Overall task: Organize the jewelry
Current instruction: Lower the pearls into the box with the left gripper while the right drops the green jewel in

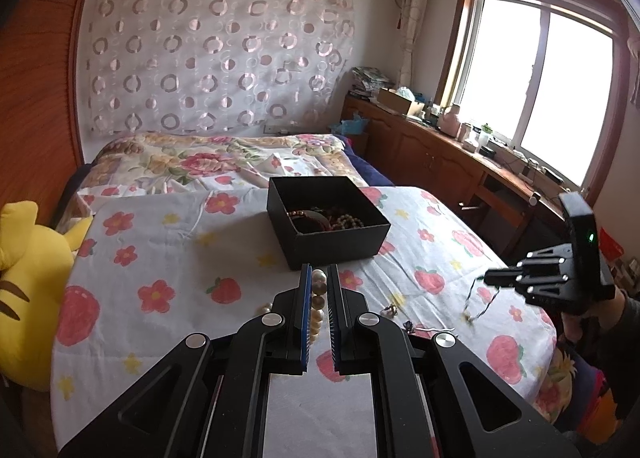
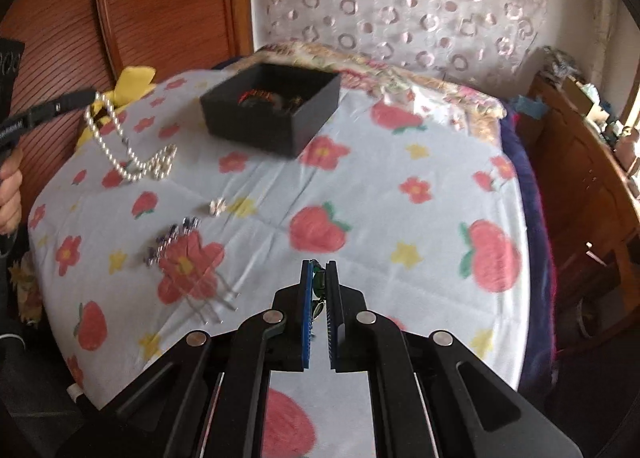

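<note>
Between the blue pads of the left gripper (image 1: 319, 278) hangs a white pearl necklace (image 2: 116, 142), pinched tight and draping down onto the flower-printed bedsheet (image 1: 200, 242) — just short of the open black square box (image 1: 328, 218), which already contains dark beaded bracelets. Off to the right, the right gripper (image 2: 319, 270) is clamped on a thin dark chain with a green piece (image 2: 319, 282), lifted above the sheet. Small silver trinkets (image 2: 218, 206) and a beaded hair comb (image 2: 176, 242) lie loose on the bed, a yellow plush toy (image 1: 28, 290) at its edge.
</note>
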